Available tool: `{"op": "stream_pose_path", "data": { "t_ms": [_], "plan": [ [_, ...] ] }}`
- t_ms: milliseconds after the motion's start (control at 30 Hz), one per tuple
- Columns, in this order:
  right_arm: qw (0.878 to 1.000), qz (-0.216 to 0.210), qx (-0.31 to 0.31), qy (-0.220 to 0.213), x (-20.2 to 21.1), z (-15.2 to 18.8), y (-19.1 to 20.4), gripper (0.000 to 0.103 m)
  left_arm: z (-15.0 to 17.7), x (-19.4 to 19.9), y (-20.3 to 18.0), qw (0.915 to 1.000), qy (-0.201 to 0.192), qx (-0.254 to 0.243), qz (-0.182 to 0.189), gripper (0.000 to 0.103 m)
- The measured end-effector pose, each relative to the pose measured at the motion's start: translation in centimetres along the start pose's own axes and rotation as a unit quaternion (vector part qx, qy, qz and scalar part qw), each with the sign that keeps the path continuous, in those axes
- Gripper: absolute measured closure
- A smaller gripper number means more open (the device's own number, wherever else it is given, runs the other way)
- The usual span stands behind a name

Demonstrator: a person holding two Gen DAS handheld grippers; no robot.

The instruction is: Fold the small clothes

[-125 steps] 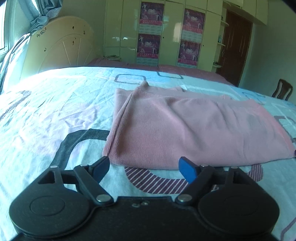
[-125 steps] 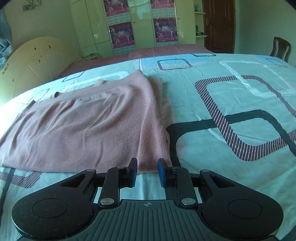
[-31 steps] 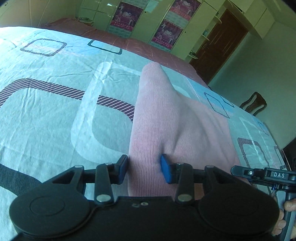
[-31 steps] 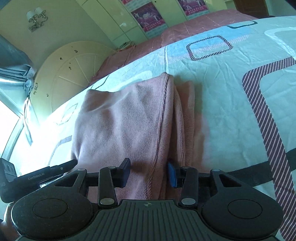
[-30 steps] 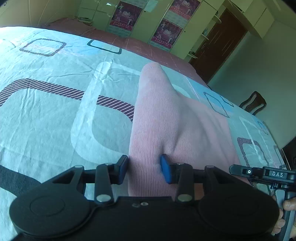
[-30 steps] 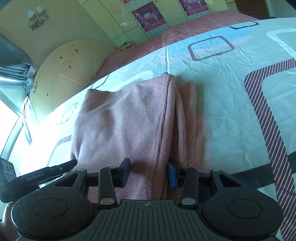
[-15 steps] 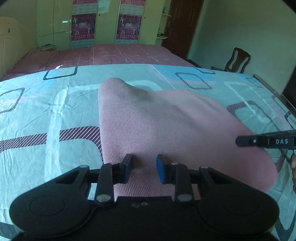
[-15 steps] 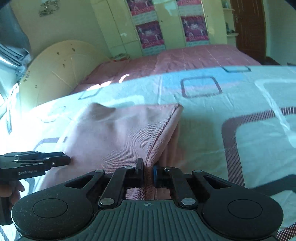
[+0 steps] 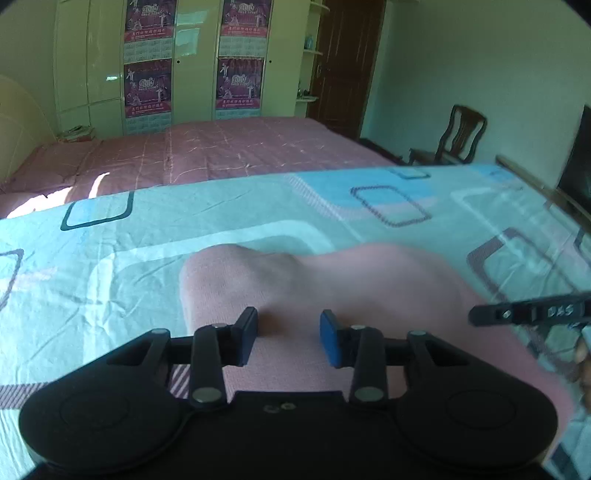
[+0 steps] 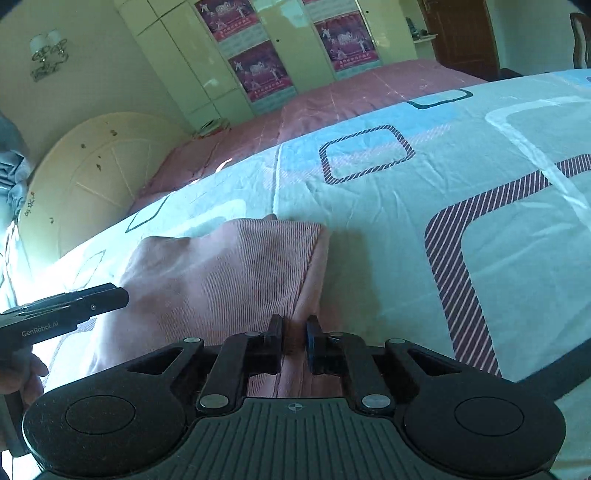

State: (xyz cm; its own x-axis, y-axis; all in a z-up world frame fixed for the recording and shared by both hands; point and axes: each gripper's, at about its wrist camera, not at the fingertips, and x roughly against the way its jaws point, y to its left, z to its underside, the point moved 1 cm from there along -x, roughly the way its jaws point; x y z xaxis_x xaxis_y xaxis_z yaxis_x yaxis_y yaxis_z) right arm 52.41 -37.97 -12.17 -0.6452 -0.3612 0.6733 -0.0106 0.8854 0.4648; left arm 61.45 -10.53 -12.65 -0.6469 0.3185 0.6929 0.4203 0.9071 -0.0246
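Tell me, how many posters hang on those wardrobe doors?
4, in two columns on the wardrobe: upper left poster, lower left poster, upper right poster, lower right poster. More could lie outside the frame.

White lettering reading "GenRobot.AI" stood on the side of the left gripper [image 10: 62,314] in the right wrist view, while "2010" could be made out on the wardrobe posters [image 9: 147,88], their smaller print and the right gripper's [image 9: 532,314] label too blurred to read.
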Motion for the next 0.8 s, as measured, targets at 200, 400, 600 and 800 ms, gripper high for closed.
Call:
{"op": "stream_pose_path", "data": {
  "t_ms": [200, 400, 600, 800],
  "plan": [
    [0.999, 0.024, 0.046, 0.010, 0.1, 0.0, 0.6, 0.093, 1.3, 1.6, 1.2, 0.9997, -0.014, 0.016, -0.008, 0.066],
    [0.998, -0.009, 0.065, -0.013, 6.0, 2.8, 1.5, 0.093, 5.1, 7.4, -0.5, 0.9994, -0.033, 0.009, 0.002, 0.066],
    [0.995, -0.020, 0.097, 0.016, 8.0, 6.6, 3.0, 0.093, 8.9, 9.7, -1.1, 0.9994, -0.011, 0.032, -0.013, 0.064],
    [0.990, 0.034, 0.122, 0.057, 6.2, 8.5, 2.4, 0.093, 9.7, 10.0, -1.0, 0.9984, 0.001, 0.046, -0.032, 0.062]
  ]
}}
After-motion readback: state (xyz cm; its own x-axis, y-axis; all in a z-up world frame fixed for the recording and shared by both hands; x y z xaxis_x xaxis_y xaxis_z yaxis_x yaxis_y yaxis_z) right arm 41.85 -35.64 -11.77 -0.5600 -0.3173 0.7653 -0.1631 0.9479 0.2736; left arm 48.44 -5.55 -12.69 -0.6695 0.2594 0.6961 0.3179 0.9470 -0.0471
